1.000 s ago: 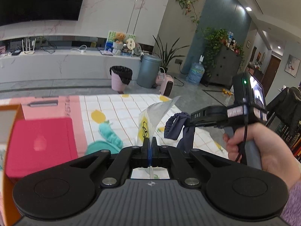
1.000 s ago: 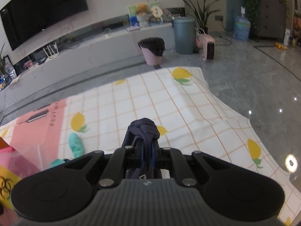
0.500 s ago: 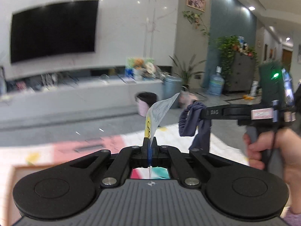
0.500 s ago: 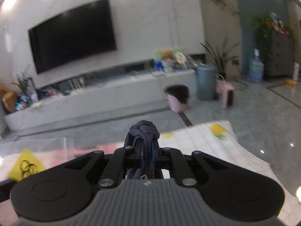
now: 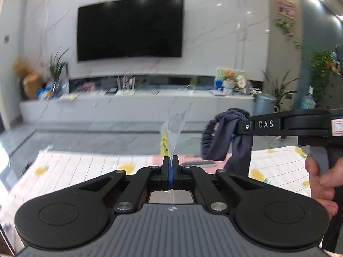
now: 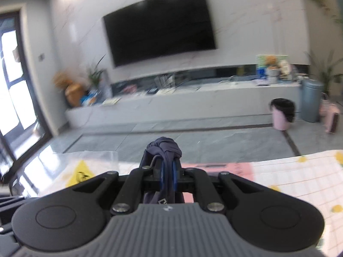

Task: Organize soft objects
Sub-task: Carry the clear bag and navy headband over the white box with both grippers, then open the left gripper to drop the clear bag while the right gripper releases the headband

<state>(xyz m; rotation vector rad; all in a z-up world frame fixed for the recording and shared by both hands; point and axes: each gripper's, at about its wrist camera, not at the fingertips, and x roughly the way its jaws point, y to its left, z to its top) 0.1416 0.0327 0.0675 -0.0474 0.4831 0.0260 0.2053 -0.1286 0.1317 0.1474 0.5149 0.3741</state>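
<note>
A wide living room fills both views, with a large black television (image 5: 129,29) on a pale marble wall and a long low grey cabinet (image 5: 137,107) under it. At the right end of the cabinet stand a grey bin (image 6: 310,100) and, just in front of it on the floor, a smaller pink bin (image 6: 282,113) with a black liner. Below the grippers lies a tablecloth (image 5: 70,167) with a white grid, yellow lemons and a pink band.

The left gripper (image 5: 170,160) has its jaws pressed together on the edge of a clear plastic bag (image 5: 173,130) with a yellow warning label; the bag stands up from the jaws, lifted off the tablecloth. In the right wrist view the same bag (image 6: 85,165) shows low at the left.

The right gripper (image 6: 168,167), held by a hand (image 5: 321,180) at the right edge of the left wrist view, is clamped on a dark blue fabric scrunchie (image 5: 225,139). The scrunchie hangs from the fingertips in the air, just to the right of the bag and apart from it, above the tablecloth.
</note>
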